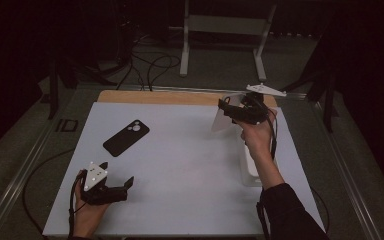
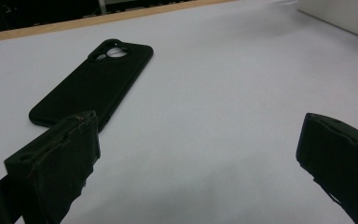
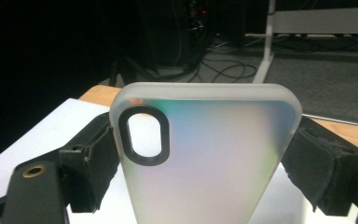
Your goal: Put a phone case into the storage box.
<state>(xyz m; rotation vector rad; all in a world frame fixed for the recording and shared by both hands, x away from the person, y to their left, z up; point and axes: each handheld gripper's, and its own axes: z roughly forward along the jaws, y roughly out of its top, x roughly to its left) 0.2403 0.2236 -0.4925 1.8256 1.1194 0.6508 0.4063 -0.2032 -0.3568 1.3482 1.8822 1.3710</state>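
The right gripper, raised above the white table toward two o'clock in the high view, clamps a frosted translucent phone case by its long edges, its black-ringed camera opening at ten o'clock in the right gripper view. The left gripper sits low at about seven o'clock with its jaws spread wide on nothing. A black phone case lies flat at ten o'clock, well apart from both.

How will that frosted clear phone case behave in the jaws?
The frosted case looks thin and hollow, so probably light and a bit flexible. The right gripper pinches its side edges, so it may bow or slip. Its smooth surface looks slippery.
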